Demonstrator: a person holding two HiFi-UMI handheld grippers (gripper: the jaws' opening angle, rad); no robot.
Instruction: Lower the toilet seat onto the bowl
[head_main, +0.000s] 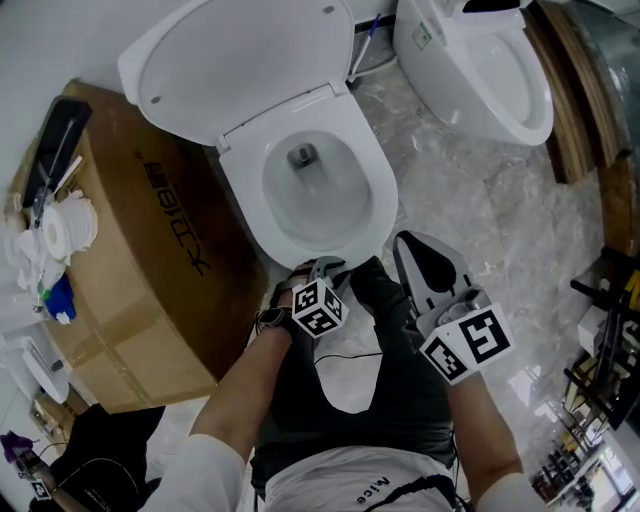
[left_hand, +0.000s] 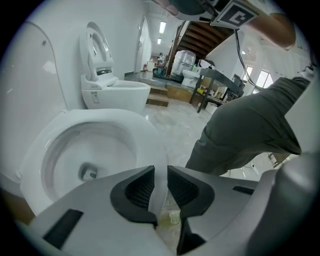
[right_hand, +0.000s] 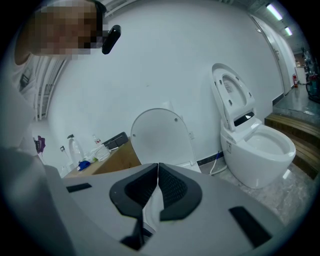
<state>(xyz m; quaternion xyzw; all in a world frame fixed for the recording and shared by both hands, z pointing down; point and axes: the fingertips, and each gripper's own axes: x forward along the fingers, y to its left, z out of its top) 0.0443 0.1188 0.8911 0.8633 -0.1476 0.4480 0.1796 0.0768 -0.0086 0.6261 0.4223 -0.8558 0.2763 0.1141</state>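
White glossy plastic is lying as a smooth oval ring on the bowl (head_main: 308, 190) in the head view. The seat (head_main: 377, 190) is looking flat and already down, as far as I can judge, while the solid lid (head_main: 240, 60) is standing raised behind it. The left claw (head_main: 322, 266) is hovering at the seat's front edge. The right claw (head_main: 415, 255) is hanging beside it over dark trousers (head_main: 345, 380), clear of the toilet. A brown cardboard box (head_main: 140, 260) is standing just beside the bowl on the shiny, veined stone floor (head_main: 480, 190).

In the left gripper view the left claw's ribbed black pads (left_hand: 140, 187) are standing a little apart, released. Only a sliver of the seat's rounded front edge is showing in the gap, and I am judging that they are not pressing on it. So the lowering is looking finished, and the next move is calling for drawing that claw straight back without catching the rim.

In the right gripper view the right claw is clenched on nothing, its tips meeting, and it is pointing at the raised lid
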